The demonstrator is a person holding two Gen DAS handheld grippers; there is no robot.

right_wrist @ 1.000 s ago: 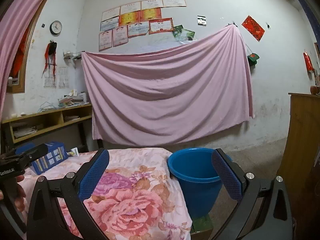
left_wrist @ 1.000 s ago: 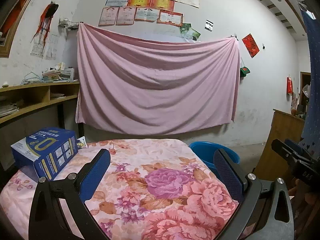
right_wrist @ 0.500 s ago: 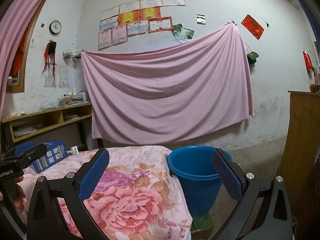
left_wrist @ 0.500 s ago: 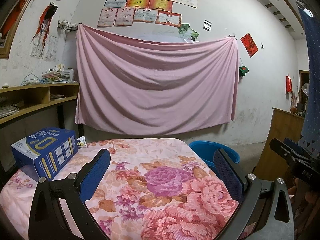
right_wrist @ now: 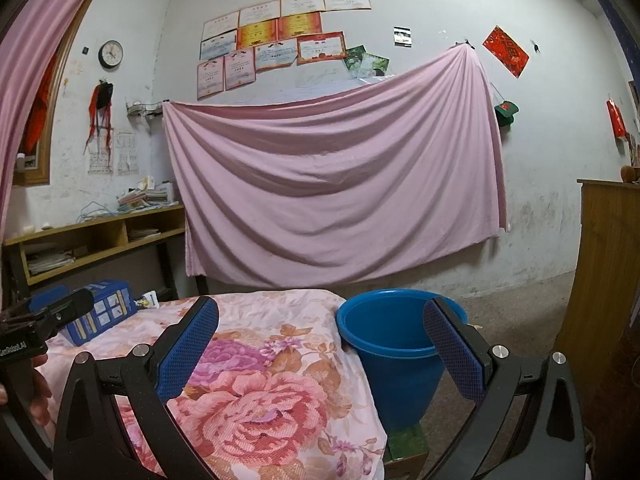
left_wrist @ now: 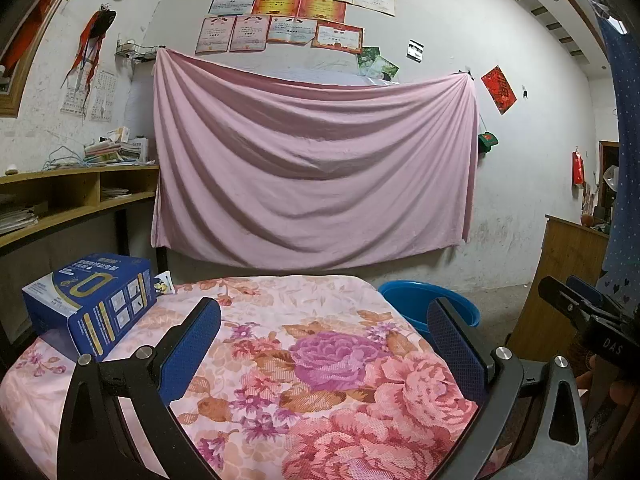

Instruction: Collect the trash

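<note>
A blue carton box (left_wrist: 90, 304) lies at the far left of a table covered by a pink floral cloth (left_wrist: 320, 360); it also shows in the right wrist view (right_wrist: 102, 316). A small white packet (left_wrist: 164, 285) lies just behind the box, also in the right wrist view (right_wrist: 147, 302). A blue plastic bucket (right_wrist: 396, 344) stands on the floor off the table's right edge; its rim shows in the left wrist view (left_wrist: 424, 300). My left gripper (left_wrist: 324, 344) is open and empty above the cloth. My right gripper (right_wrist: 320, 340) is open and empty over the table's right edge.
A pink sheet (left_wrist: 312, 168) hangs on the back wall. A wooden shelf unit (left_wrist: 72, 196) with papers stands at the left. A wooden cabinet (right_wrist: 604, 280) stands at the right, and a green box (right_wrist: 404, 444) sits under the bucket.
Both views have shifted only slightly; the grippers stay open and empty and nothing on the table has moved.
</note>
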